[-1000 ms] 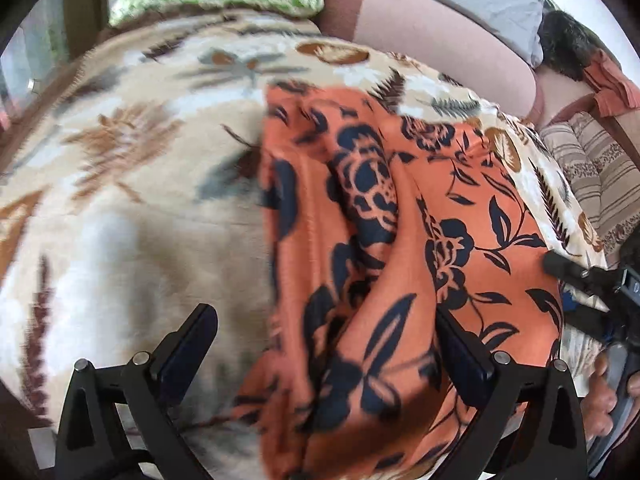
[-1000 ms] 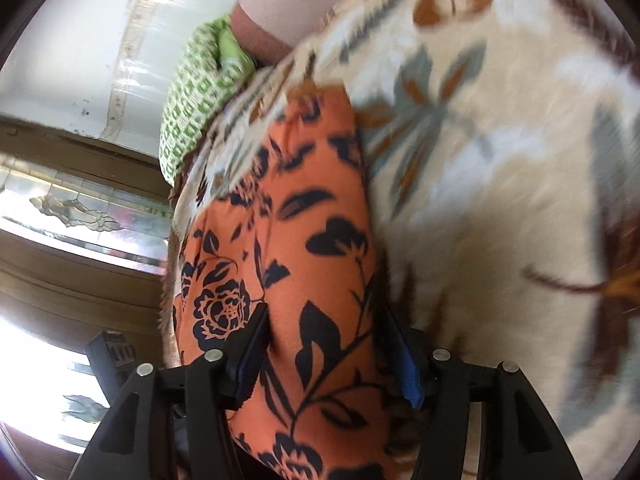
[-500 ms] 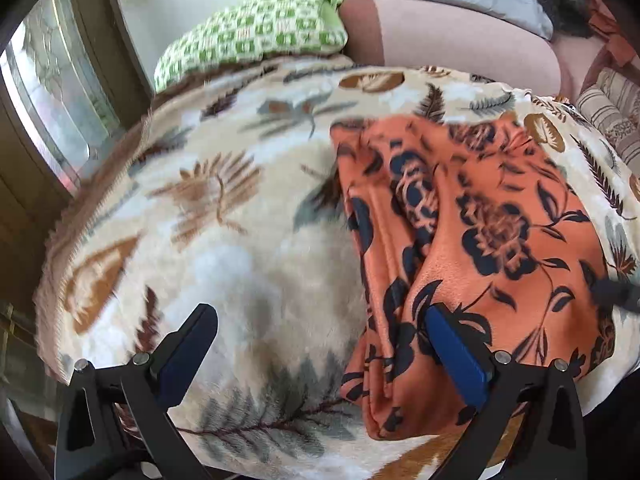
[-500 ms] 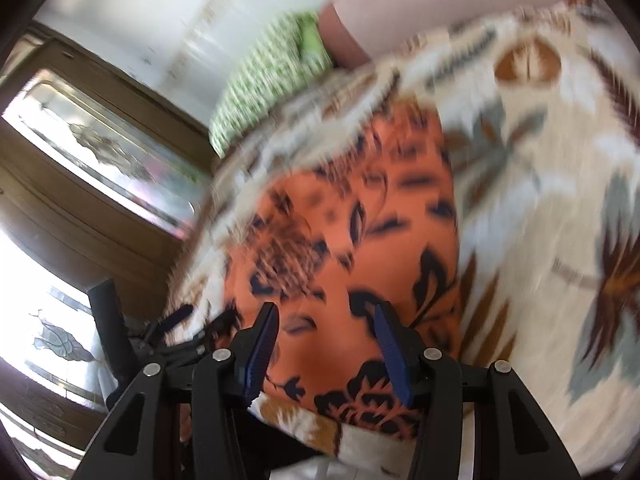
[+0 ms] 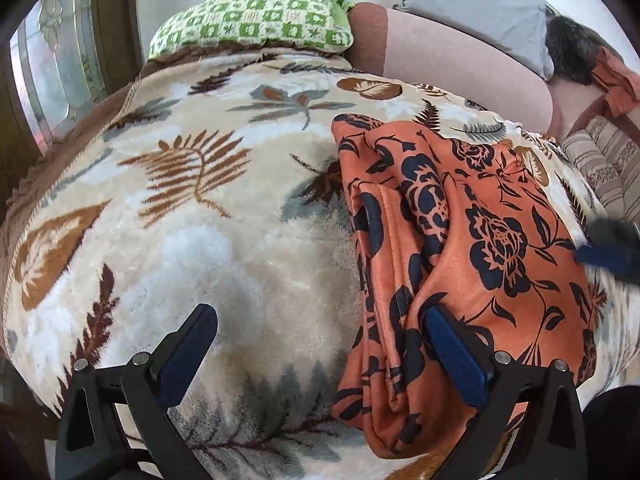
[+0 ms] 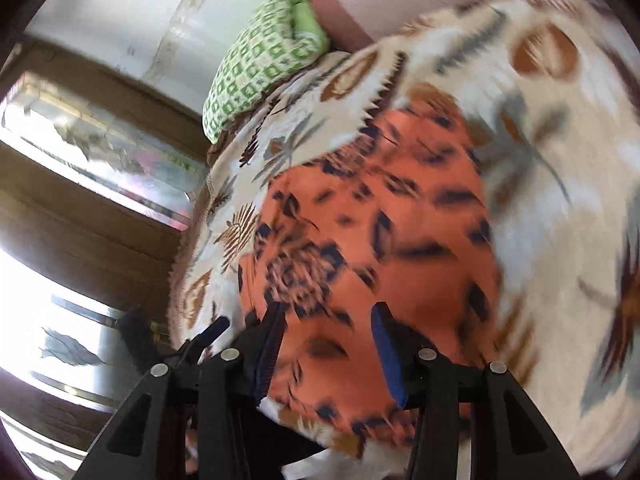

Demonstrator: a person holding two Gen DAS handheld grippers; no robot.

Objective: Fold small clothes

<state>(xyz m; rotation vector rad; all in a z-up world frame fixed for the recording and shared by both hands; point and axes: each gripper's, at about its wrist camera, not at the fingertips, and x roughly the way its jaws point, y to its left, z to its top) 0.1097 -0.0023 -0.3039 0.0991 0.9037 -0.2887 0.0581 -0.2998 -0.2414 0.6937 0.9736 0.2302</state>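
Observation:
An orange garment with dark blue flowers (image 5: 472, 240) lies folded in a long flat stack on a leaf-patterned blanket (image 5: 200, 208). My left gripper (image 5: 320, 320) hangs open and wide over the blanket. Its right finger (image 5: 452, 352) stands over the garment's near left edge, and nothing is pinched. In the right wrist view the same garment (image 6: 400, 240) lies blurred below my right gripper (image 6: 329, 312). Its jaws are closing a little, raised above the cloth with nothing gripped between them. The right gripper's blue pad (image 5: 608, 252) shows at the garment's right edge in the left view.
A green checked cushion (image 5: 256, 20) lies at the blanket's far end against a pink sofa back (image 5: 460, 56). A grey pillow (image 5: 480, 4) and more orange cloth (image 5: 616, 80) sit at the far right. A wooden glazed door (image 6: 80, 184) stands beyond the blanket's left edge.
Both grippers have drawn back and up from the garment, so more of the blanket shows. The right gripper's jaws, which straddled a fold, now stand narrower and clear of the cloth.

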